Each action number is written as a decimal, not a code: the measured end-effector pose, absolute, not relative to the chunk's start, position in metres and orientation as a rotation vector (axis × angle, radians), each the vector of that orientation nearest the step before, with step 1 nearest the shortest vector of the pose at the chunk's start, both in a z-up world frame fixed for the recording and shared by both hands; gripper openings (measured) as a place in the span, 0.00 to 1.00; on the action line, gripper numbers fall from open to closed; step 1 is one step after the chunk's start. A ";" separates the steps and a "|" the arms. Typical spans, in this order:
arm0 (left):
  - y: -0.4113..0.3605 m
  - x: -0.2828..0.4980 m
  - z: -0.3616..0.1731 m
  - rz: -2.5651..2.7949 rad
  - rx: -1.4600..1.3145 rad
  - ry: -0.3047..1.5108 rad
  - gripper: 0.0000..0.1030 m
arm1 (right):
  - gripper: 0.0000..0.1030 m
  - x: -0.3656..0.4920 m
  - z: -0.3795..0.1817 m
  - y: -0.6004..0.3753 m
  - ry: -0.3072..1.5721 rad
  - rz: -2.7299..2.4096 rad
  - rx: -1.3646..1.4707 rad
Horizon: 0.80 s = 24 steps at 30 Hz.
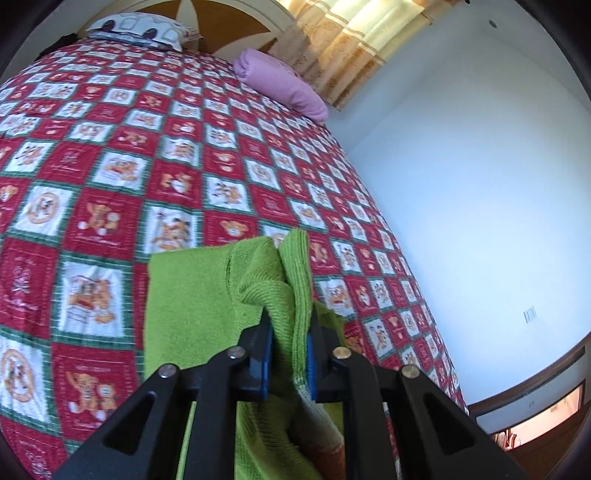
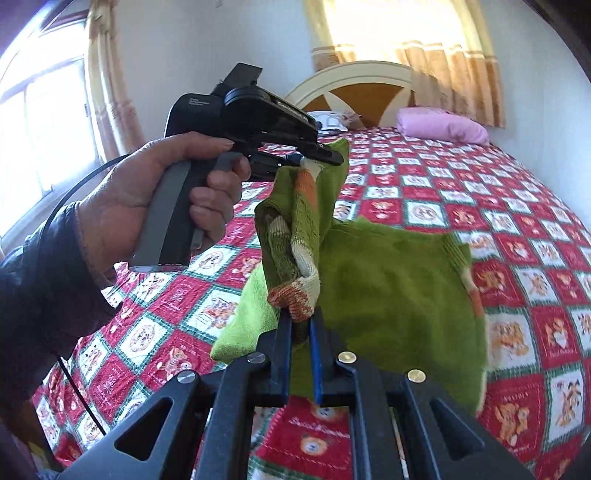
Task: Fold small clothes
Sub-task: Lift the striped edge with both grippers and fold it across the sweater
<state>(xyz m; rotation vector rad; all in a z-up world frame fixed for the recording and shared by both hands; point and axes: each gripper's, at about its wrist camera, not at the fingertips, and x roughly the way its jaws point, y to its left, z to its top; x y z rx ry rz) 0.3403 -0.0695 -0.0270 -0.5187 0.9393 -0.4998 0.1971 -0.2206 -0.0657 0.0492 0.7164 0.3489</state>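
A small green knitted sweater (image 2: 391,295) with orange and white striped cuffs hangs above the bed, held by both grippers. My left gripper (image 1: 290,332) is shut on a bunched green edge of the sweater (image 1: 192,295). In the right wrist view the left gripper (image 2: 325,157) shows at upper middle, held by a hand, gripping the garment's top. My right gripper (image 2: 301,325) is shut on a striped cuff (image 2: 299,299). The sweater's lower part drapes onto the quilt.
The bed carries a red, white and green checked quilt (image 1: 147,166) with cartoon squares. A folded purple cloth (image 1: 284,85) and a patterned pillow (image 1: 140,31) lie near the headboard (image 2: 369,85). A white wall (image 1: 461,184) runs along the bed's right side.
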 end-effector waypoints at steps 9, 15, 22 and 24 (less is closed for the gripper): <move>-0.123 0.348 -0.027 -0.543 -0.477 0.966 0.14 | 0.07 0.194 -0.071 -0.275 0.768 0.295 0.185; -0.159 0.351 -0.039 -0.583 -0.453 1.008 0.14 | 0.07 0.185 -0.082 -0.305 0.811 0.253 0.256; -0.201 0.355 -0.068 -0.607 -0.402 1.064 0.14 | 0.07 0.181 -0.105 -0.329 0.861 0.203 0.332; -0.210 0.355 -0.077 -0.607 -0.387 1.078 0.15 | 0.07 0.179 -0.110 -0.335 0.872 0.185 0.351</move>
